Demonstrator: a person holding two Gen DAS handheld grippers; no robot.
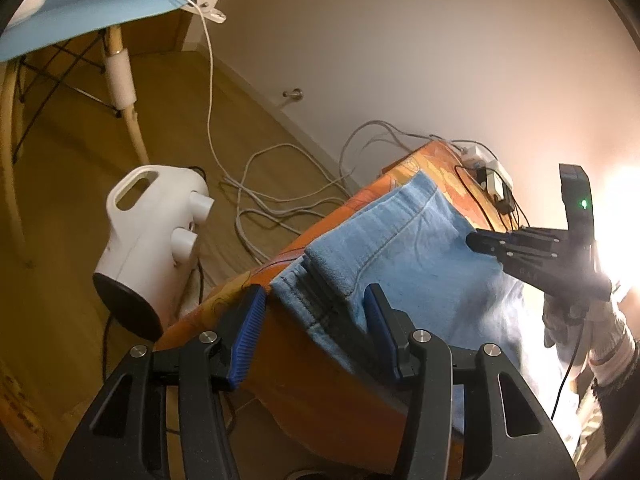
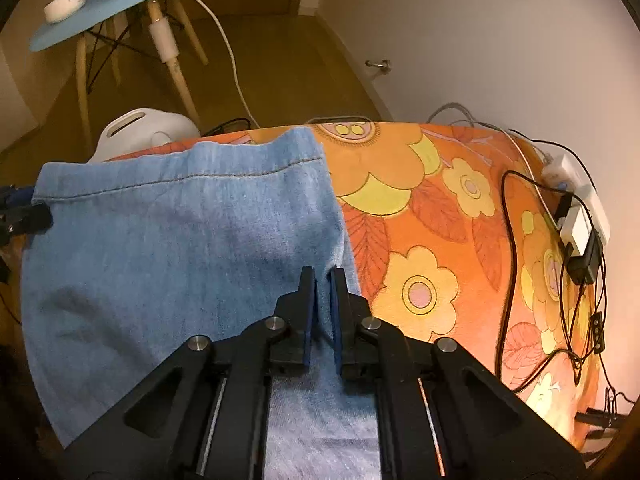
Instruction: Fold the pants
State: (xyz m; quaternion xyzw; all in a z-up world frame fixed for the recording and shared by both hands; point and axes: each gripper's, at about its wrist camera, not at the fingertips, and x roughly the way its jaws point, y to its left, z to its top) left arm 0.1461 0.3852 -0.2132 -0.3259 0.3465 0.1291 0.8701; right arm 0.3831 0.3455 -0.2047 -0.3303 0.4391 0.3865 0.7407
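**Folded jeans on an orange table, seen from the left gripper**

The left gripper [image 1: 316, 304] sits open, its blue-padded fingers [image 1: 248, 336] either side of the near edge of folded light-blue pants [image 1: 400, 248] on an orange floral table [image 1: 320, 384]. The right gripper [image 1: 476, 242] reaches over the pants from the right. A white appliance [image 1: 148, 240] stands on the floor left.

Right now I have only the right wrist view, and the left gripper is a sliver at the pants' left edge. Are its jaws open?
Observer: Yes. The left gripper is wide open, straddling the pants' edge at the table rim.
Operator: Is that edge a single layer?
Observer: No, several stacked layers show there.
Operator: What is the white thing behind the table?
Observer: An appliance on the floor, with a handle and two knobs.
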